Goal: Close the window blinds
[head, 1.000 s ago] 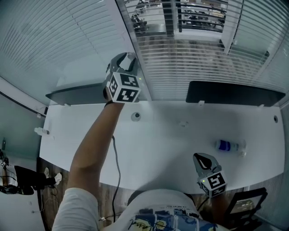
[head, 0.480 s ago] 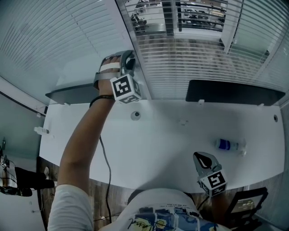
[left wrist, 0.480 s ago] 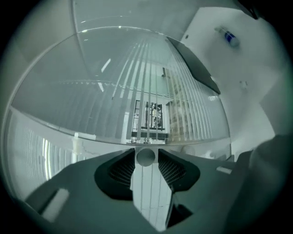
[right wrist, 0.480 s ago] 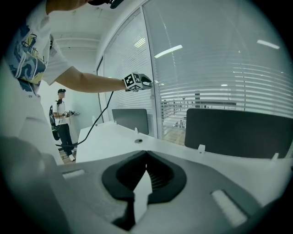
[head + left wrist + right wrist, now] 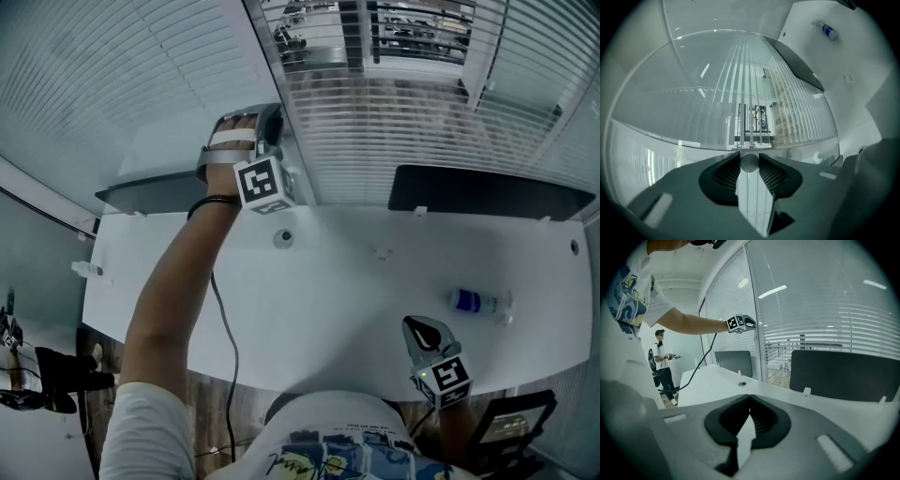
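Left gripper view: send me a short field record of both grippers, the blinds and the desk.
left gripper: raised at the window; jaws have just been closing, now on a round pale knob, likely the blinds' wand
right gripper: shut, empty, low at the desk's near edge
white slatted blinds: down, outside visible between slats
white desk: clear bottle with blue label lying on it

The window blinds (image 5: 394, 122) are white with a horizontal slat pattern. The table (image 5: 356, 300) is plain white and the screens (image 5: 487, 192) are black. The left tool (image 5: 272, 131) carries a cube (image 5: 262, 183) with black-and-white square markers. Its dark grey jaws enclose a pale grey knob (image 5: 749, 162). The bottle (image 5: 472, 302) has a blue label.
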